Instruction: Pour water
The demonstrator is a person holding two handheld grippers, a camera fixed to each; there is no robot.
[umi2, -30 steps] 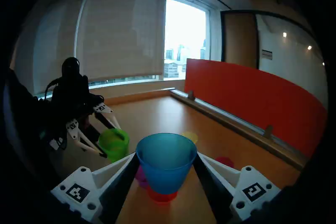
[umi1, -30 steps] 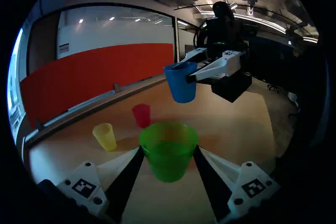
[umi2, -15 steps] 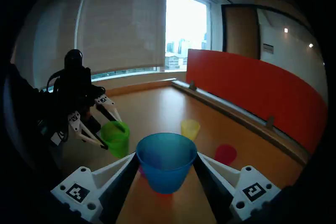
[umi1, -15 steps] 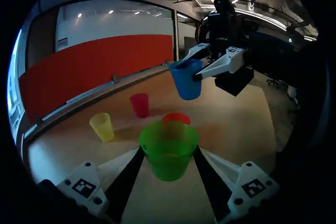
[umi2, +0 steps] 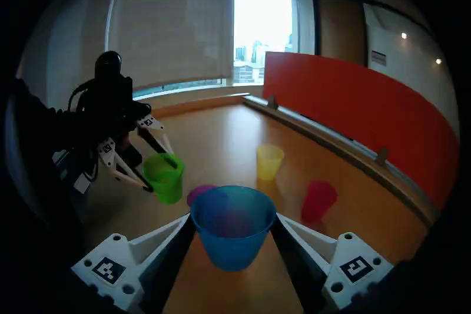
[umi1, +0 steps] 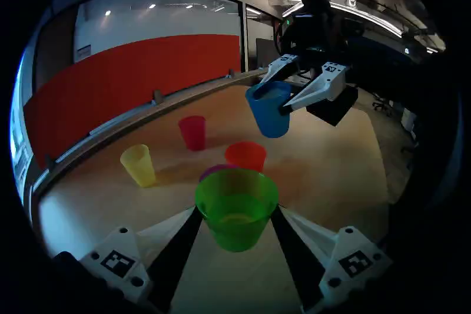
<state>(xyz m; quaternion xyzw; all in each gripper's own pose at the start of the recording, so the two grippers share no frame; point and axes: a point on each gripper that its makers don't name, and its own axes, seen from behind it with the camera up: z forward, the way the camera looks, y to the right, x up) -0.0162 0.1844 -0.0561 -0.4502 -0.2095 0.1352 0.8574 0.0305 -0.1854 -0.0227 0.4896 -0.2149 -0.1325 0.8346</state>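
My left gripper point(umi1: 236, 220) is shut on a translucent green cup point(umi1: 236, 208) that holds a little liquid at its bottom. My right gripper point(umi2: 233, 237) is shut on a blue cup point(umi2: 233, 225), upright and raised off the table. In the left gripper view the blue cup point(umi1: 269, 108) hangs in the air beyond the green one, held by the right gripper point(umi1: 277, 101). In the right gripper view the green cup point(umi2: 163, 177) is at the left in the left gripper point(umi2: 154, 174).
On the wooden table point(umi1: 329, 172) stand a yellow cup point(umi1: 138, 164), a red cup point(umi1: 192, 132), an orange cup point(umi1: 245, 155) and a purple cup point(umi1: 213, 171). A red partition point(umi1: 118, 81) runs along the table's far edge. A person in dark clothes point(umi2: 100, 119) holds the grippers.
Both views have tilted downward, so more of the table and the standing cups shows. The blue cup has come lower and a little nearer the green cup.
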